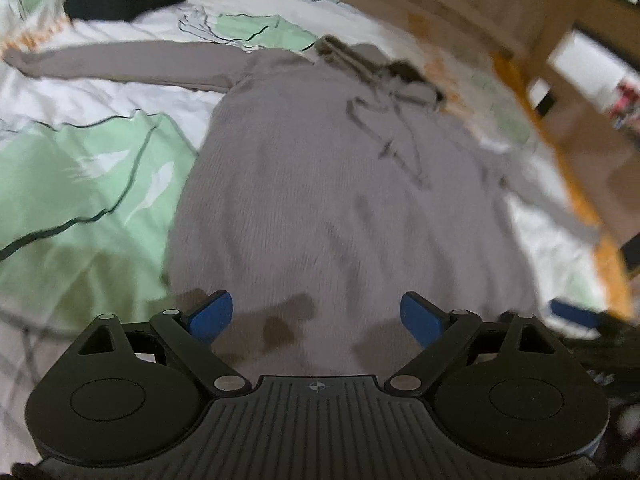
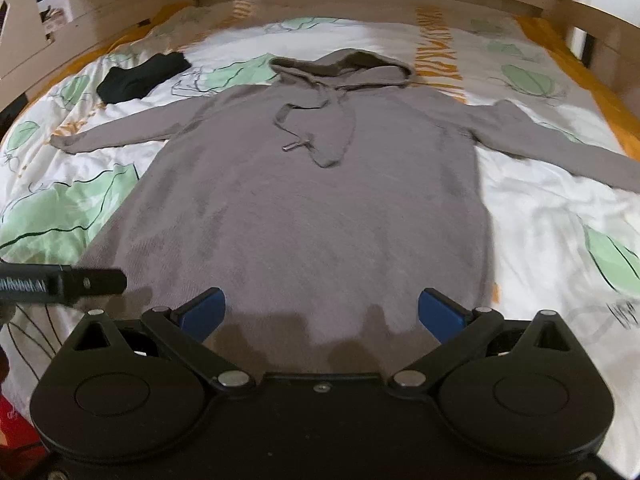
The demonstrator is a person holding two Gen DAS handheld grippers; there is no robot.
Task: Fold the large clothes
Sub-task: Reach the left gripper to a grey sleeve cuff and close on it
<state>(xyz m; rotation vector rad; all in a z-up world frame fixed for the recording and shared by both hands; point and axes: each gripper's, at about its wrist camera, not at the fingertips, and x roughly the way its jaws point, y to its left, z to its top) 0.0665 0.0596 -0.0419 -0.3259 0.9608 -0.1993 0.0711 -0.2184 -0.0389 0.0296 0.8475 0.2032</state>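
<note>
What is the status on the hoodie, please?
Both tongs, left and right, open, empty. Grey hoodie flat, sleeves spread, unfolded. Black garment lies clear.

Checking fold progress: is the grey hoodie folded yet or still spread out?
Spread out. The grey hoodie lies flat on the bed, both sleeves stretched sideways, hood at top, no part folded over.
</note>
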